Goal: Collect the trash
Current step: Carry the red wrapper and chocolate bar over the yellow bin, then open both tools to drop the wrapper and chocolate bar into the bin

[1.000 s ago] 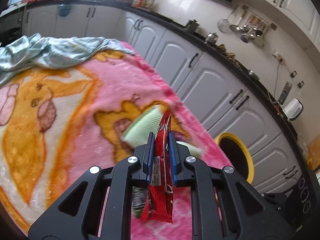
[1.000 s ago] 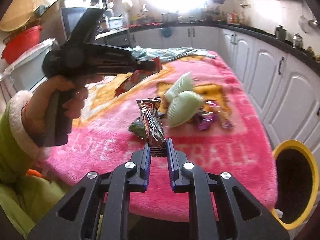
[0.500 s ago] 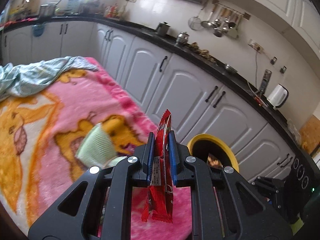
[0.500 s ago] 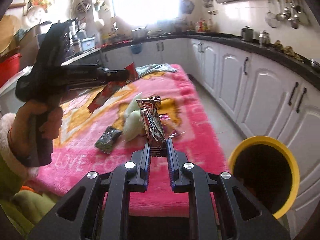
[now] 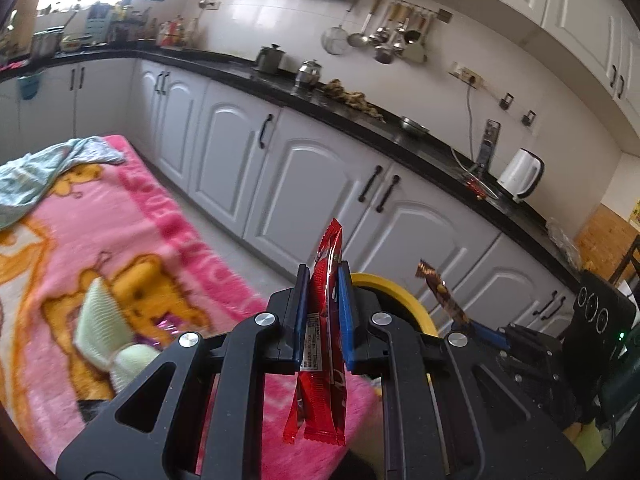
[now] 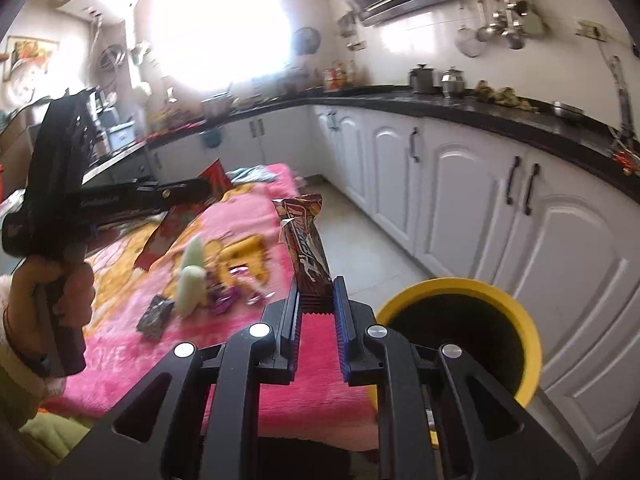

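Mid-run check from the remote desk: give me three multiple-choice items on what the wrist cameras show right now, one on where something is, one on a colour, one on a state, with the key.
1. Where is the bin relative to the pink blanket?
A. On top of the blanket
B. On the floor off the blanket's corner, in front of the white cabinets
C. On the black counter

2. What colour is the wrapper in the left gripper?
A. Red
B. Green
C. Purple

3. What state is the right gripper in?
A. Wide open and empty
B. Shut with nothing in it
C. Shut on a brown wrapper

Key:
1 B, its yellow rim shows beyond the blanket's edge, by the cabinet doors.
2 A, a red wrapper hangs between the blue pads.
3 C, the brown wrapper stands up from between its pads.
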The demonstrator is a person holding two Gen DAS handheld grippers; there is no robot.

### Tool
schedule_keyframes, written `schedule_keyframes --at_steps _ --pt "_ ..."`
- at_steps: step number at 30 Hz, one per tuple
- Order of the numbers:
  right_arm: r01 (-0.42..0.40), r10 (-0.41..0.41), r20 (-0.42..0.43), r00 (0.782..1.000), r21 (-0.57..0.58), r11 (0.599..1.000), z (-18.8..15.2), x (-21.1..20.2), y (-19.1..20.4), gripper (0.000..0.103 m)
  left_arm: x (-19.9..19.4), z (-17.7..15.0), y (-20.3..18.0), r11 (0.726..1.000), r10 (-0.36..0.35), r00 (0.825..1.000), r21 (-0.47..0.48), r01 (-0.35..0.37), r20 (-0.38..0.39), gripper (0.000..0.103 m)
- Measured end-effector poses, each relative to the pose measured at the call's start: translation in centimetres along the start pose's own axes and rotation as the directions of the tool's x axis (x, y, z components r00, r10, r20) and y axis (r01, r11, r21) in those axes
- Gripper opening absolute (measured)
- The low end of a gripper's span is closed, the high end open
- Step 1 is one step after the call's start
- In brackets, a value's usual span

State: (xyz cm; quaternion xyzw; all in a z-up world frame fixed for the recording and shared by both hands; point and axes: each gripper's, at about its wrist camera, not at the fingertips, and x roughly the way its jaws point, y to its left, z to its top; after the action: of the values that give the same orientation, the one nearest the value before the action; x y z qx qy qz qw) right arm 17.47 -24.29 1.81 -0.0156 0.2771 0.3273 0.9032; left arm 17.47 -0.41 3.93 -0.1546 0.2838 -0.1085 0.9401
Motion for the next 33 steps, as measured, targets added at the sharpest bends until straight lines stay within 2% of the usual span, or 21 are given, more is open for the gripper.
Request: schedule_keyframes --at_steps 10,16,26,33 --pt "0.115 -0.119 0.050 0.992 0.086 0.990 -0.2 -1.9 -5.8 0.015 4.1 0.5 -4.6 0.997 -0.067 0.998 0.048 0.067 -0.011 0.009" --pt "0.176 -0.183 0.044 0.982 0.121 0.977 -1.2 -2.1 -8.2 0.015 7.5 0.1 -6.8 0.993 -0.098 0.994 0.066 0.101 -0.046 0.009" --pt "0.225 -0.221 -0.042 0.974 0.205 0.953 -3.7 0.0 -12.1 0.015 13.2 -1.3 -9.2 0.985 -0.143 0.985 0.084 0.151 -0.096 0.009" --pt "0.254 -0.233 -0.115 0.966 0.243 0.936 -6.0 2.5 -13.7 0.016 16.9 -2.6 -8.8 0.987 -0.135 0.980 0.071 0.147 -0.149 0.009"
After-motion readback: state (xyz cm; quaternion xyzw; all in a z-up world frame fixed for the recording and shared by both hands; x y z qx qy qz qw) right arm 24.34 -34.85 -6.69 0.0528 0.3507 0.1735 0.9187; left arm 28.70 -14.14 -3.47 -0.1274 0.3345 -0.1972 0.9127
